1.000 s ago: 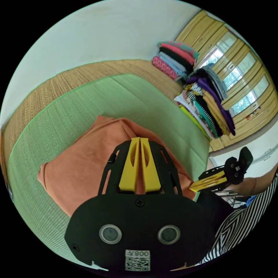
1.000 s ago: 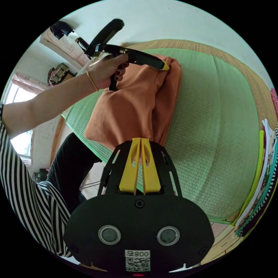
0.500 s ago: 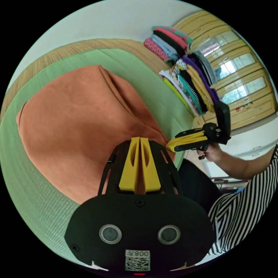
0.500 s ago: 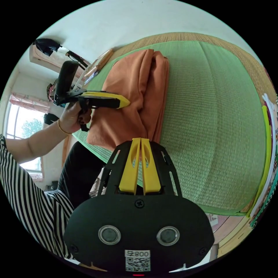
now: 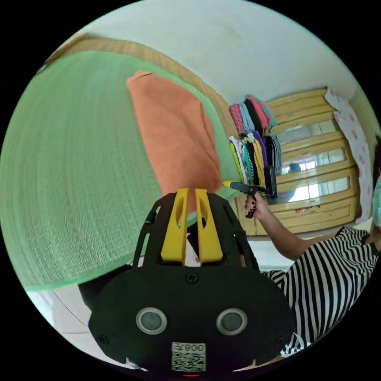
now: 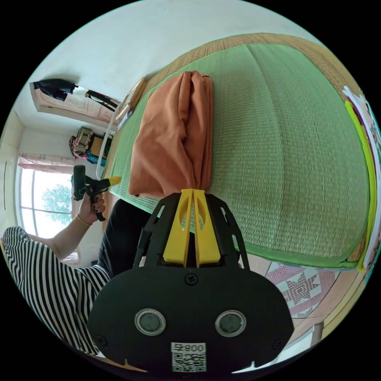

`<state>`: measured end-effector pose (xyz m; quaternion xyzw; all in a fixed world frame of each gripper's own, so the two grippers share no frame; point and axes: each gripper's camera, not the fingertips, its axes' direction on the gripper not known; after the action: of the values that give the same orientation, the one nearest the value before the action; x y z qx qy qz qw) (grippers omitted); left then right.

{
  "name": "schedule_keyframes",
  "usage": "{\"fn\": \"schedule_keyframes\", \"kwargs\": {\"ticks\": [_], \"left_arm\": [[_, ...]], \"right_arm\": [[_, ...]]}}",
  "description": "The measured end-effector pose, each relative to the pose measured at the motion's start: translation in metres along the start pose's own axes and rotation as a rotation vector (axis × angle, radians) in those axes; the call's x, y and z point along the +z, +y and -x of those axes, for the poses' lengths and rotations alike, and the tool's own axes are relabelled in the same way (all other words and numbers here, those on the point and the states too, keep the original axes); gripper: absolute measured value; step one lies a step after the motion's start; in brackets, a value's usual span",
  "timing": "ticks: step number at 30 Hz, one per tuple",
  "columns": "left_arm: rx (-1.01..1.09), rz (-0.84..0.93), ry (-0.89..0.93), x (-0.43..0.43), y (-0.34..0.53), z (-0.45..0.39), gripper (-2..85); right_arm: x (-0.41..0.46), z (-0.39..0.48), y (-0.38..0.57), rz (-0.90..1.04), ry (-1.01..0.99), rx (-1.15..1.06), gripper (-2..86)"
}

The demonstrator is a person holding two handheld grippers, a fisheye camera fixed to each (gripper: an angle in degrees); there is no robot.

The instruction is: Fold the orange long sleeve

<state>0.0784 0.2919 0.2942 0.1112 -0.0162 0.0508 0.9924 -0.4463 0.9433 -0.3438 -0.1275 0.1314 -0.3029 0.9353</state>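
The orange long sleeve (image 6: 174,135) lies folded into a long strip on the green mat (image 6: 285,158). Its near end bunches into my right gripper (image 6: 192,191), whose yellow jaws are shut on the cloth at the mat's front edge. In the left gripper view the garment (image 5: 174,139) stretches away from me, with the right gripper (image 5: 229,183) at its near corner. My left gripper (image 5: 189,192) has a narrow gap between its jaws and holds nothing. Seen from the right gripper view, the left gripper (image 6: 113,181) hangs off the mat's edge, apart from the cloth.
Piles of folded clothes (image 5: 254,139) stand beside the mat, in front of a wooden cabinet with glass panes (image 5: 317,158). A person in a striped top (image 5: 329,274) holds both grippers. A patterned floor (image 6: 301,285) lies below the mat's edge.
My left gripper has let go of the orange garment, parted its jaws and pulled back off the mat. The right gripper stays shut on the garment's near end.
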Motion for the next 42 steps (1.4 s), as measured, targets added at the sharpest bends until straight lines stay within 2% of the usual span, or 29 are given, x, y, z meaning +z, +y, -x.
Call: {"fn": "schedule_keyframes", "kwargs": {"ticks": [4,8,16,20,30,36,42], "left_arm": [[-0.169,-0.054,0.147,0.003,0.012,0.062,9.2],[-0.27,-0.051,0.287,0.019,0.007,0.114,13.1],[-0.293,0.023,0.425,0.047,-0.016,0.182,15.1],[-0.267,0.068,0.419,0.056,-0.033,0.207,15.6],[-0.287,0.124,0.427,0.075,-0.056,0.271,12.2],[-0.321,0.06,0.569,0.079,-0.057,0.308,7.8],[-0.314,0.012,0.647,0.083,-0.065,0.33,6.4]], "right_arm": [[0.01,-0.018,0.021,-0.004,-0.028,0.079,3.0],[0.019,-0.052,0.04,-0.053,-0.229,0.17,7.8],[0.061,-0.077,0.049,-0.038,-0.334,0.233,10.1],[0.095,-0.078,0.048,-0.002,-0.376,0.236,10.1],[0.14,-0.08,0.055,0.003,-0.477,0.257,10.5],[0.162,-0.072,0.054,0.03,-0.492,0.242,10.9],[0.182,-0.081,0.069,-0.008,-0.602,0.291,11.1]]}}
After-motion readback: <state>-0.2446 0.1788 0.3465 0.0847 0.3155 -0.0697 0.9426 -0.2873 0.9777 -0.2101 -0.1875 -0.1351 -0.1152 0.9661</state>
